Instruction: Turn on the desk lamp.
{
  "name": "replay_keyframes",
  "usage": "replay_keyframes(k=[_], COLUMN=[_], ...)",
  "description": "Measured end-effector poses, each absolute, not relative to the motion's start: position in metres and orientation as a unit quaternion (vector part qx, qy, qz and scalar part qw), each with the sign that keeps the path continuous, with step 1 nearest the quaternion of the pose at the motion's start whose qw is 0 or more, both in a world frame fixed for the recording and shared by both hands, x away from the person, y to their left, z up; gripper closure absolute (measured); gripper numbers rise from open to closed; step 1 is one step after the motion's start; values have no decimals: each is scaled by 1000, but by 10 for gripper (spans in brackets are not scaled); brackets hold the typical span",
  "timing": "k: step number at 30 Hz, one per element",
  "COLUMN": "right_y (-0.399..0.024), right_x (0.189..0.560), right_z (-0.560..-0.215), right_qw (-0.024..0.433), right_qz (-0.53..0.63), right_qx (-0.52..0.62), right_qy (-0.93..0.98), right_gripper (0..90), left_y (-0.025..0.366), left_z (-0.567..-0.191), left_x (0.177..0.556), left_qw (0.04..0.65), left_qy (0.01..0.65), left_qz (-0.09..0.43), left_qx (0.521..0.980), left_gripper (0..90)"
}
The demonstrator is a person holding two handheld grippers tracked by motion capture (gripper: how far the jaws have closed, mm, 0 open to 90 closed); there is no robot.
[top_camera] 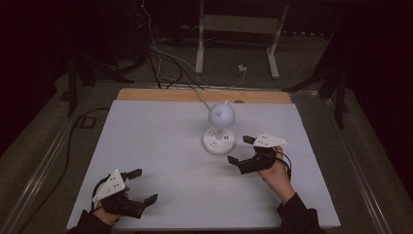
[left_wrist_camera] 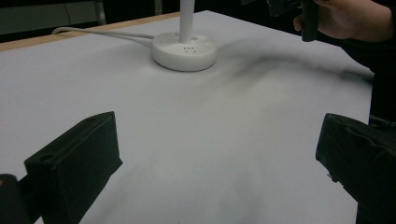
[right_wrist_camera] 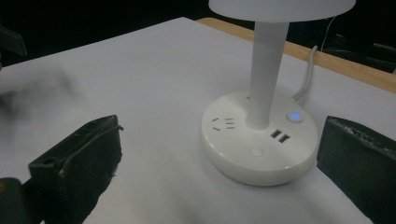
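A white desk lamp [top_camera: 220, 127] stands on the white table sheet [top_camera: 160, 146], right of centre. Its round base [right_wrist_camera: 259, 144] carries a socket, two USB ports, a lit blue button [right_wrist_camera: 294, 116] and a round button. A white cable [left_wrist_camera: 100, 32] runs off toward the far edge. My right gripper [top_camera: 240, 149] is open just right of the base, its jaws wide apart and aimed at it. My left gripper [top_camera: 143, 185] rests open near the front left corner, nothing between its jaws. In the left gripper view the lamp base [left_wrist_camera: 185, 50] lies far ahead, with the other hand [left_wrist_camera: 345, 18] at top right.
A wooden strip [top_camera: 204, 95] borders the far side of the sheet. Behind the table lie cables [top_camera: 160, 58] and the legs of a white stand [top_camera: 238, 44] on the dark floor.
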State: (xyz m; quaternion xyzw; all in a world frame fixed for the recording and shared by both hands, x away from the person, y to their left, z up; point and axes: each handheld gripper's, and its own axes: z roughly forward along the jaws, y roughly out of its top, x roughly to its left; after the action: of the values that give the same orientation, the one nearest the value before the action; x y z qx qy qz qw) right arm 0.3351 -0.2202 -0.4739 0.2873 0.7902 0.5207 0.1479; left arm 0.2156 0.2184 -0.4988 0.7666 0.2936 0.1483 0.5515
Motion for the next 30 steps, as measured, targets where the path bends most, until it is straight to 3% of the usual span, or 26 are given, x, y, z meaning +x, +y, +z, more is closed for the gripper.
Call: replay_keyframes(k=[19, 24, 25, 28, 30], right_y=[-212, -210, -208, -207, -206], right_x=[367, 371, 372, 374, 375], right_z=[-479, -480, -481, -483, -484], right_qw=[159, 163, 177, 174, 183], right_qz=[493, 485, 475, 480, 473], right_qx=[306, 316, 323, 335, 340], right_qy=[799, 799, 799, 792, 792], right_gripper=[8, 81, 141, 173, 258], left_y=[219, 219, 219, 219, 220], left_z=[-499, -499, -499, -499, -499], left_x=[216, 216, 216, 216, 216], left_qw=[552, 552, 552, 551, 552], left_qy=[295, 295, 296, 297, 296], left_qz=[146, 144, 144, 143, 143], left_qx=[766, 767, 766, 766, 766], left_gripper=[3, 3, 3, 3, 3])
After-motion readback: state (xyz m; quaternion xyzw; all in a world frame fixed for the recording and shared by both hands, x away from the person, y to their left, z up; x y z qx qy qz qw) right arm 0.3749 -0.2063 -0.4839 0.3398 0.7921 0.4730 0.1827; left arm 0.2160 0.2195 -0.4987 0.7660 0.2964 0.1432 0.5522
